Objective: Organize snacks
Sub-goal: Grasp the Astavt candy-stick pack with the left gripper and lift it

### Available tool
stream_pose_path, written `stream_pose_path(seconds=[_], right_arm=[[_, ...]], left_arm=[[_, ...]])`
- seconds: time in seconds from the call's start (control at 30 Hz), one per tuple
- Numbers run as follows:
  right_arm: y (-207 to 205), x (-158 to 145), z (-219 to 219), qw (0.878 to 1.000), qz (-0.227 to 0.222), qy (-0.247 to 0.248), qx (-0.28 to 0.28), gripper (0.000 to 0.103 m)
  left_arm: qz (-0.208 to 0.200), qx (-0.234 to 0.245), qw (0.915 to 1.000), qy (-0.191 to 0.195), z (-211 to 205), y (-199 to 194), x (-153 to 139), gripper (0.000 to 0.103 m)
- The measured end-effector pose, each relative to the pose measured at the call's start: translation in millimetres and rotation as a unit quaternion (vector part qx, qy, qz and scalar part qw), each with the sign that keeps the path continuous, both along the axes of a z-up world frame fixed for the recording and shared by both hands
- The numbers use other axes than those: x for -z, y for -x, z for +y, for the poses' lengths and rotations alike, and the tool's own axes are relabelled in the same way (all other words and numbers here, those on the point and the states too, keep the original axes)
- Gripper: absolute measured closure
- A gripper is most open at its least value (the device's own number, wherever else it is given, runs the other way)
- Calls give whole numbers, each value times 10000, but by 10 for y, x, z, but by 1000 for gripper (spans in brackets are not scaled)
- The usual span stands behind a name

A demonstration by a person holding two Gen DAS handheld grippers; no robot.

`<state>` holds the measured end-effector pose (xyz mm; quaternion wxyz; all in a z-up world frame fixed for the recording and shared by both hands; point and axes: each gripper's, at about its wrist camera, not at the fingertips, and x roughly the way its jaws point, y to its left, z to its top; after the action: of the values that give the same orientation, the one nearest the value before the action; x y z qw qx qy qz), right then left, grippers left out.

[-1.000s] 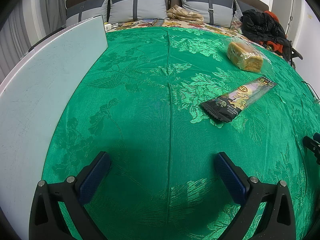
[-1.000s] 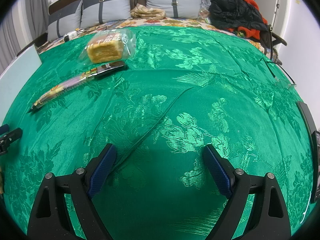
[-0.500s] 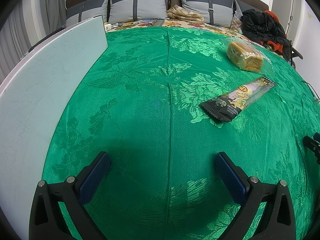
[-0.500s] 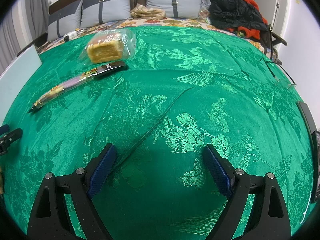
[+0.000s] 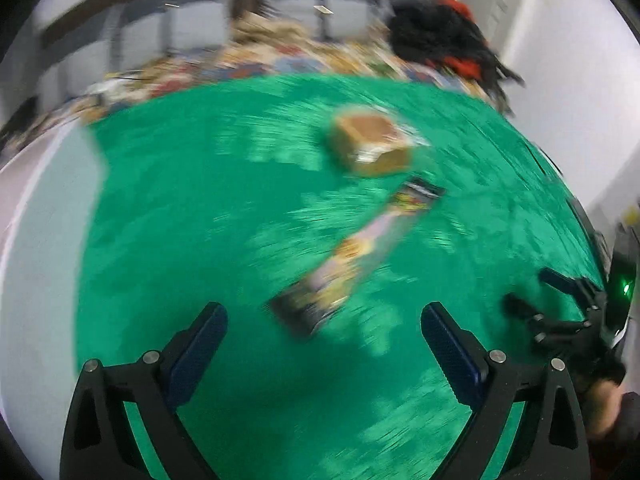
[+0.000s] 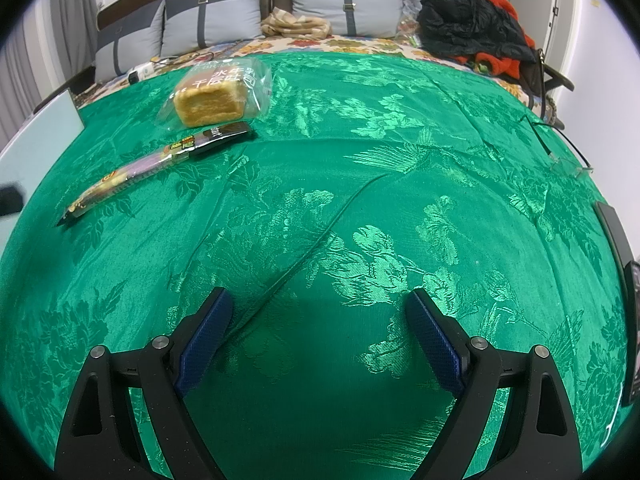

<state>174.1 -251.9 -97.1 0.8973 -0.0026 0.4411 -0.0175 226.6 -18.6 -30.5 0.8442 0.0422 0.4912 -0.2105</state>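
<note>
A bed covered with a green floral cloth fills both views, with a pale board along its left edge. On the cloth lie a bagged loaf of bread and, just in front of it, a long dark snack packet. The left gripper hangs with fingers spread, the blurred packet's near end between and just ahead of their tips; the right gripper, fingers also spread and empty, is well apart from both snacks.

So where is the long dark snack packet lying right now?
The long dark snack packet lies flat on the green patterned cloth, far left in the right wrist view, its far end just in front of the bagged bread loaf.
</note>
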Motion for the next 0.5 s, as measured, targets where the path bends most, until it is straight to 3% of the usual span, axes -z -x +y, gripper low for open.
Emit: stream_pose_path(seconds=[0.07,0.1,0.2,0.3,0.37,0.43,0.5], right_arm=[[0,0,0,10000,0,0,0,12],[0,0,0,10000,0,0,0,12],[-1,1,0,10000,0,-1,0,12],[0,1,0,10000,0,-2,0,12],[-1,0,0,10000,1,-3,0,12],[-1,1,0,10000,1,-3,0,12],[-1,1,0,10000,2,-4,-1,12]], left_arm=[[135,318,9991,-259,-271,-142,66,7],[135,484,9971,-566,-443,-235,149,7],[198,621,9921,-1074,-677,-400,341,7],[462,599,9904,-1161,-727,-498,539,13],[543,500,9940,-813,-636,-522,545,19],[465,412,9957,-692,-557,-514,514,42],[486,422,9961,-601,-448,-496,473,73]])
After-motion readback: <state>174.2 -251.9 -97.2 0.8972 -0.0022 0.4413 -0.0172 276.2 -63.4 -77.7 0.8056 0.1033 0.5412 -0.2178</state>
